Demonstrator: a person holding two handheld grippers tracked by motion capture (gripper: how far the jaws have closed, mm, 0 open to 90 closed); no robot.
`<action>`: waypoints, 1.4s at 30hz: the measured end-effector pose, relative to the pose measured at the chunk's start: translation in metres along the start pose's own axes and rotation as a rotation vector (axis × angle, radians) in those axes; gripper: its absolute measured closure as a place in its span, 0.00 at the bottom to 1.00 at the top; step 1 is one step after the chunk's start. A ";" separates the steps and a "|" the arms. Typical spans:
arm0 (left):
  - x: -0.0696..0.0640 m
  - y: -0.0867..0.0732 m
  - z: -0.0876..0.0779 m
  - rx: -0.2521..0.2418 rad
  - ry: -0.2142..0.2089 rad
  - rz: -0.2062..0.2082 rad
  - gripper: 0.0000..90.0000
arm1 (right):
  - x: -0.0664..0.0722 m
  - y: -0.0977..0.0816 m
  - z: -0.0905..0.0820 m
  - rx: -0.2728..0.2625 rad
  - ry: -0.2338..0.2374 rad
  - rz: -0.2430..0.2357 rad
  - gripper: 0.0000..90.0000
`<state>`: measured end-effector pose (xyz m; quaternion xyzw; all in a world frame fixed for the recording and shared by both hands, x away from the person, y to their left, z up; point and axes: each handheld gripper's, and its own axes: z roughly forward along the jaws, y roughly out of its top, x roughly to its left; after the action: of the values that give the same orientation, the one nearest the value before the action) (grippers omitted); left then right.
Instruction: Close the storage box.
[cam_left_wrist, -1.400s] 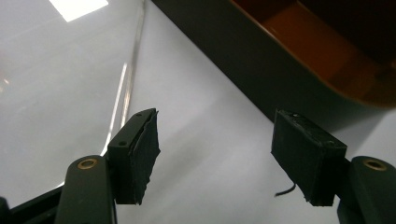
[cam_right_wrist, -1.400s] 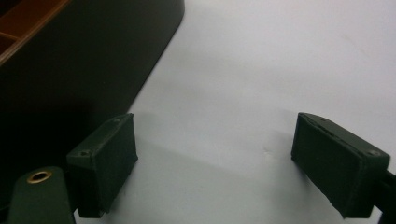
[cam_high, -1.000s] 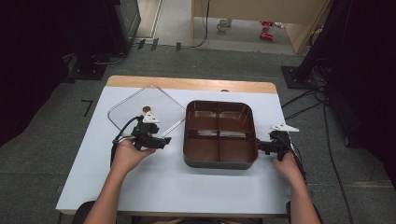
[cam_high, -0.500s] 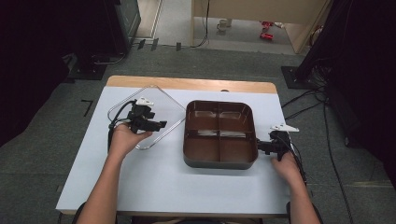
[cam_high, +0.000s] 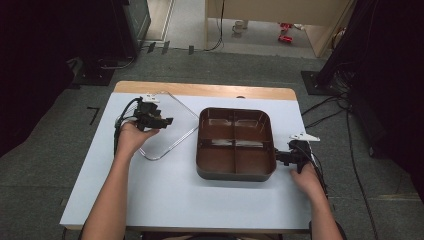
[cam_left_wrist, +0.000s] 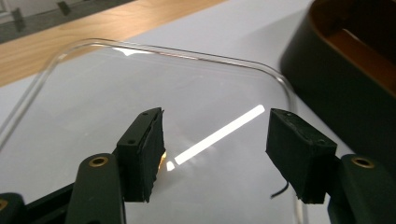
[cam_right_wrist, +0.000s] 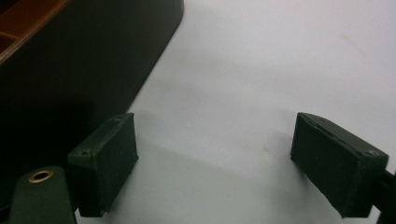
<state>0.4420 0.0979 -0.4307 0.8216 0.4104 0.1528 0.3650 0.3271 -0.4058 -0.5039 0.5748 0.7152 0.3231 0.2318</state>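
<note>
One white table (cam_high: 165, 195), with a wooden strip along its far edge, carries two items. One brown tray (cam_high: 235, 142), divided into four compartments, sits right of centre. One clear plastic lid (cam_high: 172, 127) lies flat on the table to the tray's left, just beside it. Two hand-held grippers appear. The left gripper (cam_high: 159, 120) hovers over the lid, jaws spread with nothing between them. The right gripper (cam_high: 281, 156) rests just beside the tray's near right corner, jaws likewise spread and empty over bare table.
</note>
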 end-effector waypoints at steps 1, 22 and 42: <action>0.007 -0.002 0.001 0.013 0.018 -0.008 0.40 | 0.000 0.000 0.000 0.000 0.000 0.000 0.16; 0.027 -0.025 0.035 0.048 0.095 -0.069 0.57 | 0.000 0.000 0.000 0.001 0.001 0.000 0.16; 0.033 -0.024 0.023 0.052 0.102 -0.064 0.66 | 0.000 0.000 0.000 0.001 0.001 0.000 0.16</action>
<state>0.4615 0.1225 -0.4658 0.8085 0.4583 0.1720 0.3267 0.3273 -0.4059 -0.5039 0.5748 0.7154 0.3230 0.2312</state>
